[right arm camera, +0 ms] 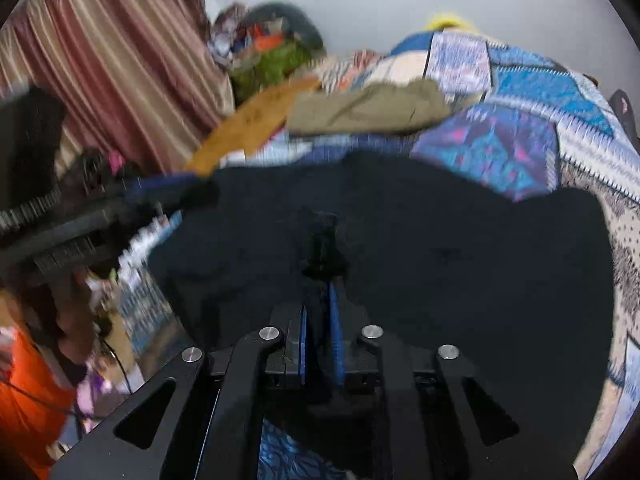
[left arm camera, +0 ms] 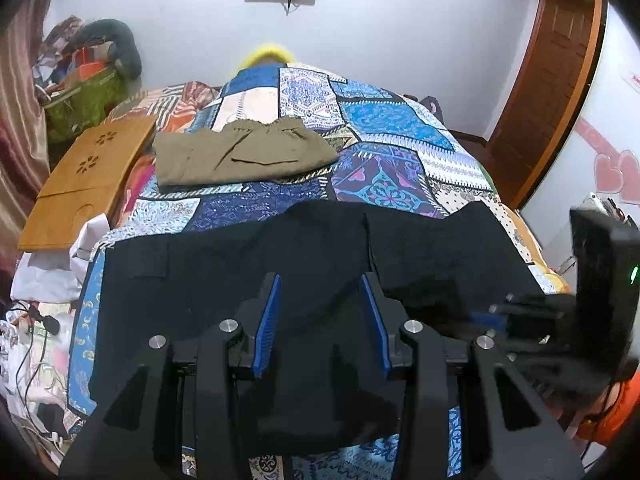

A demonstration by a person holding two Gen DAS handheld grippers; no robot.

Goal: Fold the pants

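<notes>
Left gripper (left arm camera: 322, 300) jaws half open, empty, black pants (left arm camera: 224, 276) spread just beneath. Right gripper (right arm camera: 319, 300) jaws narrow, pinching pants ridge. Release only once fold lies flat; square edges; keep clear of olive pants (left arm camera: 240, 152) beyond.

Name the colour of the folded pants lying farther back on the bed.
Olive khaki folded pants; sharpest in the left wrist view.
</notes>
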